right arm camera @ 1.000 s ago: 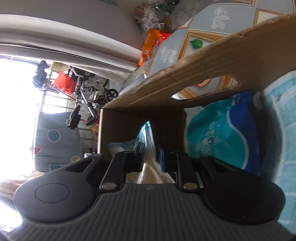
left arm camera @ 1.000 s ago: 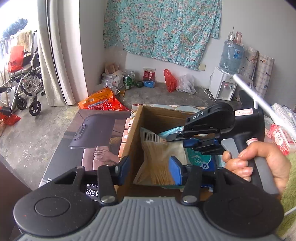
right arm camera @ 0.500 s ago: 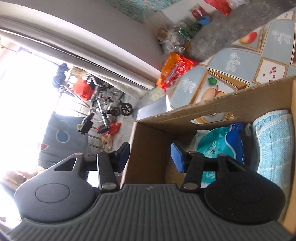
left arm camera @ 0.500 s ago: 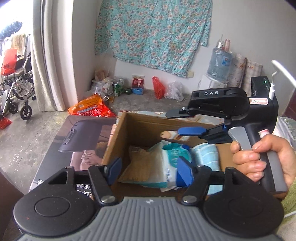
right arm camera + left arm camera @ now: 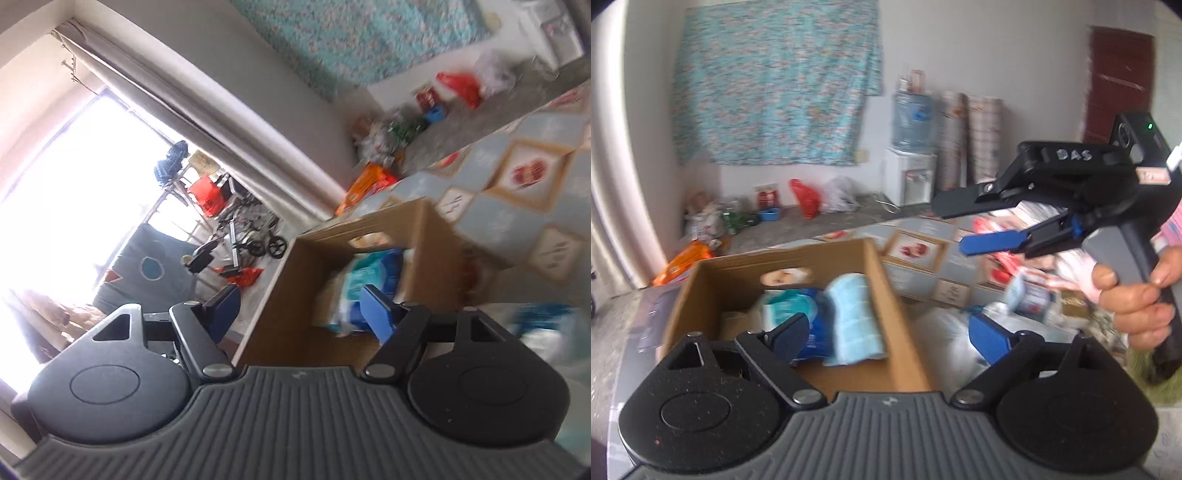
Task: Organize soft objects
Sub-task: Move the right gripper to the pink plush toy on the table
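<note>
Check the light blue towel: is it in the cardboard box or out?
In. The rolled light blue towel lies inside the cardboard box, against its right wall beside a blue-and-teal pack.

A: Where does the cardboard box (image 5: 882, 280) sit?

B: Centre-left. Inside it, a rolled light-blue towel (image 5: 855, 317) lies touching a teal-and-blue packet (image 5: 798, 306) on its left.

A: And the grippers?

B: The left gripper (image 5: 890, 334) hangs over the box's near right corner, jaws opening, nothing between them. The right gripper (image 5: 975, 223), held by a hand (image 5: 1137, 295), is up right of the box, opening too, empty.
</note>
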Tool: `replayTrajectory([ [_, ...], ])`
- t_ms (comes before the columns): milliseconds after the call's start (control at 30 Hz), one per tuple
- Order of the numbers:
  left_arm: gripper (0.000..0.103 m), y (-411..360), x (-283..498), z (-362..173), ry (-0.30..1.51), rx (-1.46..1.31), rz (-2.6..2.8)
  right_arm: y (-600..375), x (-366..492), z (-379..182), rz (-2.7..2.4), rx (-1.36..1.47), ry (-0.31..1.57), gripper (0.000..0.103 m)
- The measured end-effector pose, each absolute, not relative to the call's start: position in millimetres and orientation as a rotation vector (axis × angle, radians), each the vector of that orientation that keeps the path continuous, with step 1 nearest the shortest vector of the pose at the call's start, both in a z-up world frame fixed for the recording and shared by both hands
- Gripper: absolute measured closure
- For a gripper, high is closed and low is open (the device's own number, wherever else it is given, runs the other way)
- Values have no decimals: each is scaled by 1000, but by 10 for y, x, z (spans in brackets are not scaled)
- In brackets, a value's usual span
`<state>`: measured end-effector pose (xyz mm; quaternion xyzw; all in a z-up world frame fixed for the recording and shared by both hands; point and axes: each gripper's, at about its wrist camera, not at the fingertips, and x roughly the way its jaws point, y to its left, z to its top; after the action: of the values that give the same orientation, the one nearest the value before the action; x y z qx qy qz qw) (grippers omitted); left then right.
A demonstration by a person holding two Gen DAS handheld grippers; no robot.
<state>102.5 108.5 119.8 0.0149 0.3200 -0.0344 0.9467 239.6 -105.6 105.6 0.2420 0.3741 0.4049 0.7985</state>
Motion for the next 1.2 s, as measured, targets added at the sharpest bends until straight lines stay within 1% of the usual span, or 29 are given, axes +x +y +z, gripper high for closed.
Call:
replayTrajectory([
  [133,9,601,1084,1116,663,53,-153,-1896,2128,1102,741,452,730,25],
  [333,8,2,1135,956,641,-9,-245,-2950,1766,948,566,405,676,23],
  [533,8,-572,1330,793,625,-15,-315,-3443,1629,810,471,373,631,22],
  [700,10,-988,1644,621,627,34,-334,-3717,1845,739,405,345,600,22],
  [733,12,-1055,1710,572,634,38,-338,-3758,1931,705,394,336,608,22],
  [800,22,-1169,1824,469,654,28,-353,-3863,2142,622,359,343,624,22],
  [833,26,-1211,1885,413,667,18,-361,-3901,2277,573,334,340,638,22],
  [900,41,-1282,1972,296,701,-6,-374,-4009,2507,481,293,343,652,22],
  [1033,49,-1319,2049,162,716,-28,-373,-4149,3004,243,269,369,725,22],
  [1100,60,-1313,2082,119,718,-29,-366,-4157,3206,95,275,374,777,22],
  [1200,62,-1271,2104,75,732,-34,-374,-4104,3317,-69,325,405,841,22],
])
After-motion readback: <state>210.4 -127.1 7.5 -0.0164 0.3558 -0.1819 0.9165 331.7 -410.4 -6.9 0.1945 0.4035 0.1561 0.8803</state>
